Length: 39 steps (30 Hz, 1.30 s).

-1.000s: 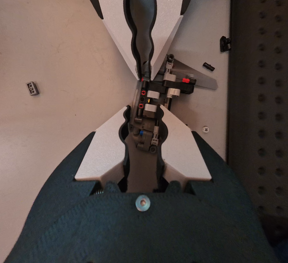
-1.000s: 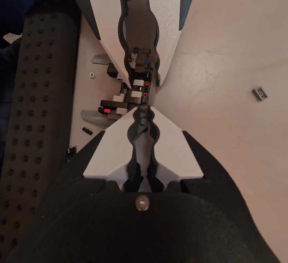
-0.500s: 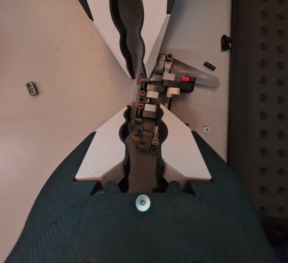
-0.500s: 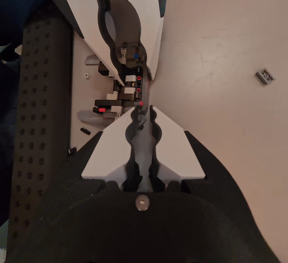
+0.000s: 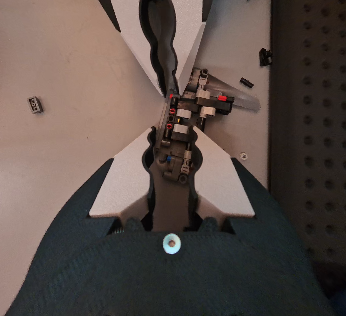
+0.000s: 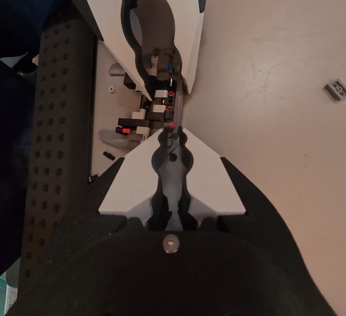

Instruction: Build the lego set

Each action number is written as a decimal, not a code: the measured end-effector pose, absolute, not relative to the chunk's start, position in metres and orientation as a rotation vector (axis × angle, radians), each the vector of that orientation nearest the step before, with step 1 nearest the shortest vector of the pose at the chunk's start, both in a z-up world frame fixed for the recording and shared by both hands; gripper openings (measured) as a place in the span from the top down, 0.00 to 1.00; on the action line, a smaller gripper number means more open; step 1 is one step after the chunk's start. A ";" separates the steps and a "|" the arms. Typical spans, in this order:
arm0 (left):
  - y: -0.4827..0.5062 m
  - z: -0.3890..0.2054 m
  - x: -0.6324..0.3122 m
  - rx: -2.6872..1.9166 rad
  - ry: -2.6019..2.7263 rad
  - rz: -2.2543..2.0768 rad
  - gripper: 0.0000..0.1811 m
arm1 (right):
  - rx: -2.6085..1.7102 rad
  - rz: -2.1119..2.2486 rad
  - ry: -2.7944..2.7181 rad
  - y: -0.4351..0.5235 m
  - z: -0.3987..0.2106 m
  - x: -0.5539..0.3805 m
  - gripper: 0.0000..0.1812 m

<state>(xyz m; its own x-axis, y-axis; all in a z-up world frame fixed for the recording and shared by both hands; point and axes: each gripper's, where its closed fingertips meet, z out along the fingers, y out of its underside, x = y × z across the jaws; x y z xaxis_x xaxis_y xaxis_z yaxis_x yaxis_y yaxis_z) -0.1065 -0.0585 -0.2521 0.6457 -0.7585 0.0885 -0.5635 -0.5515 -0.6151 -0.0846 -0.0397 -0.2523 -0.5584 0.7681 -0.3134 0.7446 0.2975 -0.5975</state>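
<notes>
My left gripper [image 5: 173, 129] clamps the lego model [image 5: 185, 120] over the table [image 5: 74, 54]. My right gripper [image 6: 173, 131], parted half a second ago, now pinches its end again.

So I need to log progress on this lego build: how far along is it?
Midway, it seems. Done: a lego assembly of black and grey beams with red pins and a grey wing panel. In hand: the left gripper clamps one end, the right gripper grips a dark grey panel at the other. Left: a grey plate, black pins and a black connector lie loose.
</notes>
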 end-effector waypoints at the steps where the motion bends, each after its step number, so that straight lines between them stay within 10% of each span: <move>1: -0.059 -0.251 -0.108 -2.313 1.022 -0.469 0.81 | -1.461 1.126 -2.503 -0.040 -0.252 -0.085 0.94; 39: -0.060 -0.258 -0.127 -2.368 0.999 -0.358 0.91 | -1.471 1.073 -2.510 -0.034 -0.257 -0.083 0.97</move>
